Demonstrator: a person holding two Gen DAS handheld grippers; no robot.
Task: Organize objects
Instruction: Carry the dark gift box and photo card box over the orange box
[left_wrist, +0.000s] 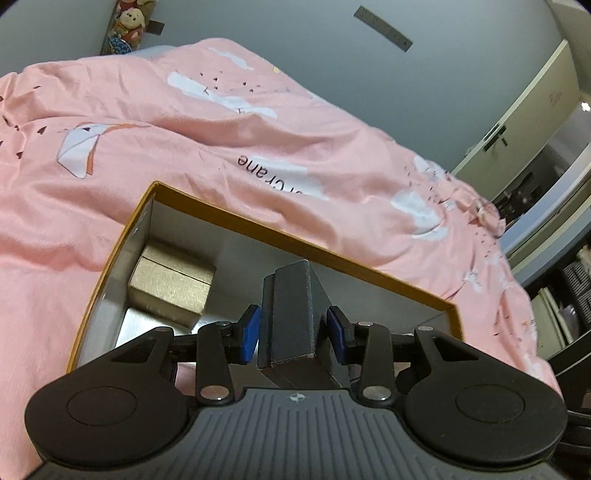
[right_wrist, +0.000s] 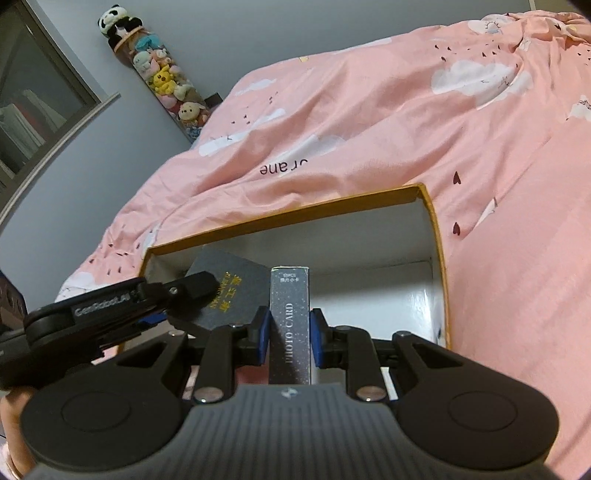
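Both grippers same build. Left gripper (left_wrist: 293, 330): ribbed dark-grey body w/ small cross mark at front edge, two big round black side discs w/ recessed circles, black linkage arms w/ triangular cutouts, silver pivot screws, blue pads (left_wrist: 248, 334). Right gripper (right_wrist: 290, 334): identical, blue pads (right_wrist: 263, 334). From right cam, left unit's side carries white "GenRobot.AI" lettering.

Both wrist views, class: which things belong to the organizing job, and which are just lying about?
Part of the job:
- open cardboard box
- dark grey box in left claw
- photo card pack in right claw
- gold box inside

Lying about:
- pink duvet
- plush toys
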